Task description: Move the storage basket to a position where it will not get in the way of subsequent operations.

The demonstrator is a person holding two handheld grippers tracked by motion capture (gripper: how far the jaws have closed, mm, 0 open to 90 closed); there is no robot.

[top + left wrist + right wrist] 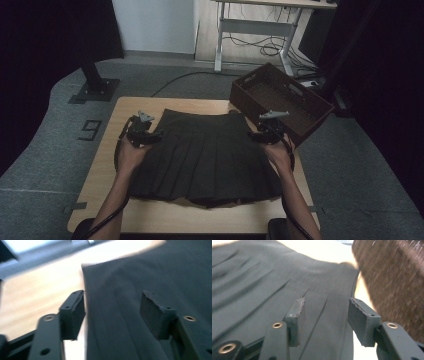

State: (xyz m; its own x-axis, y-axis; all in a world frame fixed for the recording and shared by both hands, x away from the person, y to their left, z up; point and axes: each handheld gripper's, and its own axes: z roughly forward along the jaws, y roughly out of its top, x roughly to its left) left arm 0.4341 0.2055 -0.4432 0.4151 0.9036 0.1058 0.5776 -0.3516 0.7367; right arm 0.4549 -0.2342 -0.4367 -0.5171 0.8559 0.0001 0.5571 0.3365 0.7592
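A dark pleated skirt (205, 155) lies flat on the wooden table (100, 175), waistband at the far side. My left gripper (156, 136) hovers over the skirt's left edge near the waistband. In the left gripper view its jaws (112, 296) stand open above the fabric (150, 270), with nothing between the pads. My right gripper (253, 135) hovers over the skirt's right edge. The right gripper view has its jaws (327, 302) open too, above the pleats (262, 277) and holding nothing.
A dark brown slatted crate (280, 97) sits at the table's far right corner, close beside the right gripper, and fills the right side of the right gripper view as the crate wall (397, 277). Bare tabletop (45, 290) lies left of the skirt. A desk with cables stands beyond.
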